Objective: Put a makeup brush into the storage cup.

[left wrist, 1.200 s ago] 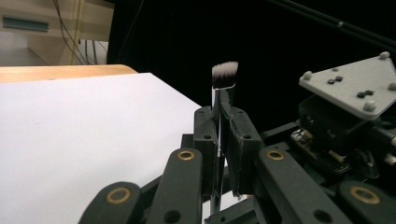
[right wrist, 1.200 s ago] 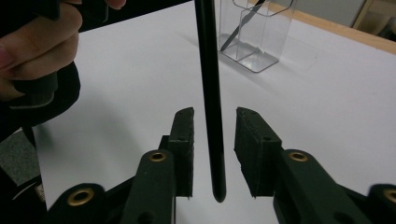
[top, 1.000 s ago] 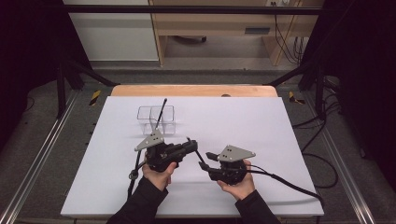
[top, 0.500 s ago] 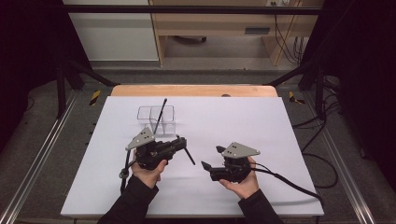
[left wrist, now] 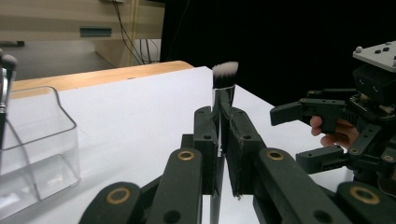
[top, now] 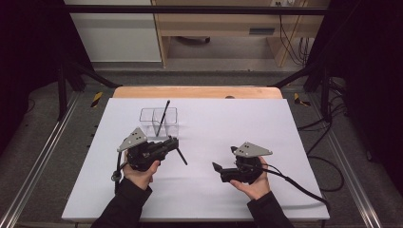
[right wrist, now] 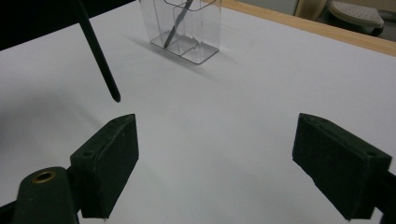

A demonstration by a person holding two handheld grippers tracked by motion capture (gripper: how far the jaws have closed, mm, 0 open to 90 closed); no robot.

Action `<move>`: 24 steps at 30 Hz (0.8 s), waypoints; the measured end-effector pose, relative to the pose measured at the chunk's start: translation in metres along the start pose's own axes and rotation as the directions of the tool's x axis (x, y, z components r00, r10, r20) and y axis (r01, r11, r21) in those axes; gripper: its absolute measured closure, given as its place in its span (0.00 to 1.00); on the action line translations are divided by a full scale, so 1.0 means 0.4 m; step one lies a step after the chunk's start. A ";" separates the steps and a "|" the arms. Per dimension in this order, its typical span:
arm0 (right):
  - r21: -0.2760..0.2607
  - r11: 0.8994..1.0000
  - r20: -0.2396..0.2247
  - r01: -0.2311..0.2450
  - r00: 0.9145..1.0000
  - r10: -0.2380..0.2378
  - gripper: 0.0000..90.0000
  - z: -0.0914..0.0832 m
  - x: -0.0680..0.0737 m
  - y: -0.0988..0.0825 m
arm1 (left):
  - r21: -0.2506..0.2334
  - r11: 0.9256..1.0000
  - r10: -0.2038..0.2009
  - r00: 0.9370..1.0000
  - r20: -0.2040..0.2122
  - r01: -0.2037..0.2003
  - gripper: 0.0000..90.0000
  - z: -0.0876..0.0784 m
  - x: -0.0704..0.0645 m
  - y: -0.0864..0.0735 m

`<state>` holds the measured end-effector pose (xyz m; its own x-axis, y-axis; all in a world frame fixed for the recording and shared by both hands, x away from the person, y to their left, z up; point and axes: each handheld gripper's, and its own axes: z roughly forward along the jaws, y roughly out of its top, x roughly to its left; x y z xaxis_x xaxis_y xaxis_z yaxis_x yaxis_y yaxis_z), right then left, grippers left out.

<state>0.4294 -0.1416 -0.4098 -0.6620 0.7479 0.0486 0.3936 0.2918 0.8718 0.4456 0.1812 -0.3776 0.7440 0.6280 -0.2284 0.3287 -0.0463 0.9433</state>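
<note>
My left gripper (top: 172,142) is shut on a makeup brush (left wrist: 225,74), which stands up between the jaws with its white-tipped bristles on top. The brush's black handle (top: 180,156) sticks out below the gripper towards the right. The same handle (right wrist: 98,51) hangs in the upper left of the right gripper view, just above the table. My right gripper (top: 224,158) sits further right on the white table (top: 285,142). Its jaws have just been opening and now stand wide apart (right wrist: 219,154) with nothing between them. The right gripper (left wrist: 336,130) also appears in the left gripper view.
A clear plastic organiser (top: 159,121) stands just behind the left gripper, with another dark brush (top: 164,114) leaning in it. It is also seen as the organiser (right wrist: 184,28) and as the organiser (left wrist: 37,149). A wooden edge (top: 195,91) borders the table's far side.
The right gripper's jaws have opened wide. The left gripper has moved left, away from the right one, taking the brush with it.
</note>
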 end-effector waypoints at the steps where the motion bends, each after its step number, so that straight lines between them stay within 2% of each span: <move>1: 0.003 1.000 0.003 -0.005 1.000 0.005 0.16 -0.002 -0.003 -0.001 | 0.001 1.000 0.002 1.000 -0.003 -0.002 0.92 -0.002 0.002 0.002; 10: 0.000 0.999 0.032 -0.040 0.999 0.040 0.15 -0.018 -0.030 -0.007 | 0.020 1.000 0.023 0.998 -0.050 -0.022 0.92 -0.026 0.021 0.032; 24: 0.007 0.998 0.068 -0.066 0.996 0.066 0.14 -0.036 -0.066 -0.021 | 0.041 0.998 0.046 0.990 -0.136 -0.041 0.92 -0.062 0.064 0.090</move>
<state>0.4343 -0.1725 -0.4113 -0.5899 0.8042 0.0726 0.4408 0.2454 0.8634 0.4620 0.2150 -0.3435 0.6725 0.7247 -0.1500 0.3217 -0.1038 0.9411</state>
